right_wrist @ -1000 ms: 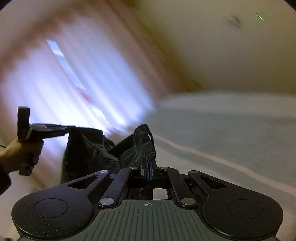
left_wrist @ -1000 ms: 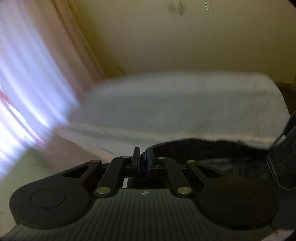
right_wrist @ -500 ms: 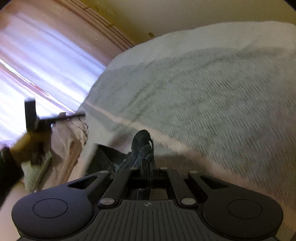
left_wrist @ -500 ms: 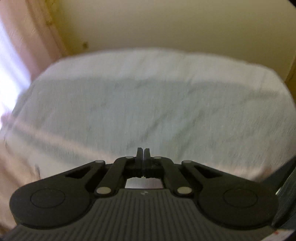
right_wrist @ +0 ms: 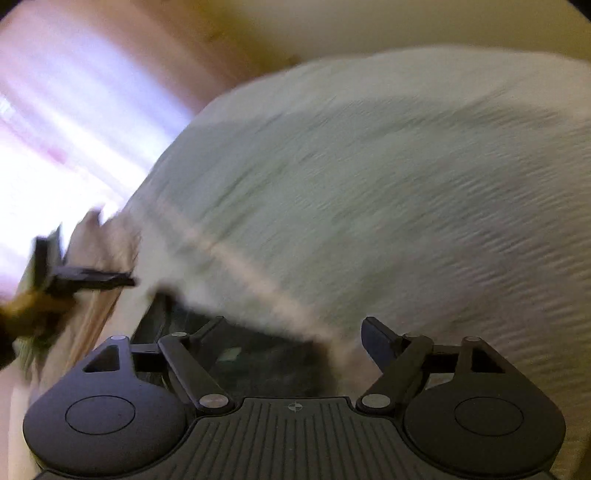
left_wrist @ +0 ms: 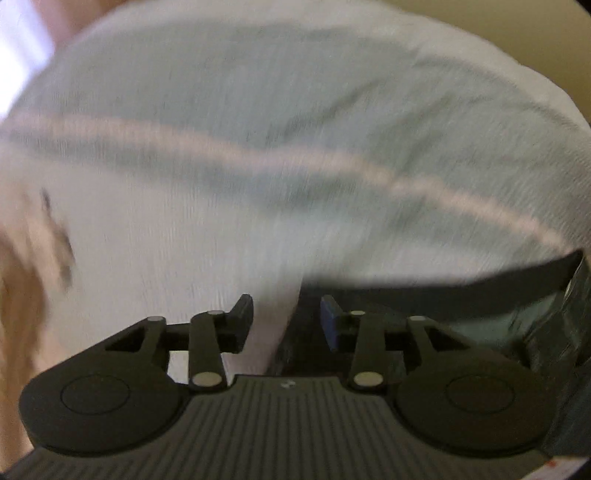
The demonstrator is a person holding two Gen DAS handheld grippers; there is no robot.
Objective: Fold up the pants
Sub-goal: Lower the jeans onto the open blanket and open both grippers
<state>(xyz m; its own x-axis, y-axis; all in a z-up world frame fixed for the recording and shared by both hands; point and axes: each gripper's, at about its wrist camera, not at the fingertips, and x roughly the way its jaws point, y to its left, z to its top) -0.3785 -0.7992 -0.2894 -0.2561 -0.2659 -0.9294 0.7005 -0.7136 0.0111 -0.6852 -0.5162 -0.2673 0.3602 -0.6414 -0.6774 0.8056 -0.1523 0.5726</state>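
The dark pants [right_wrist: 243, 356] lie on the near edge of the pale bed cover [right_wrist: 369, 192], blurred by motion. My right gripper [right_wrist: 291, 326] hangs just over them; its jaws are opening wide and no pad presses the cloth below. In the left wrist view the pants [left_wrist: 443, 293] stretch off to the right as a dark band. My left gripper [left_wrist: 286, 308] is over their left end with its jaws opening and nothing pinched between them. The right wrist view also shows the left gripper [right_wrist: 96, 277] at the far left, held by a hand [right_wrist: 26, 314].
The bed cover [left_wrist: 295, 129] fills most of both views, crossed by a pale pink stripe [left_wrist: 258, 155]. A bright curtained window [right_wrist: 66, 129] is at the left and a cream wall [right_wrist: 369, 22] is behind. Beige cloth [right_wrist: 96, 236] hangs at the bed's left edge.
Both grippers came down from the air to the bed. Each was shut a second ago, with the pants hanging between them; both have let go and now stand open.
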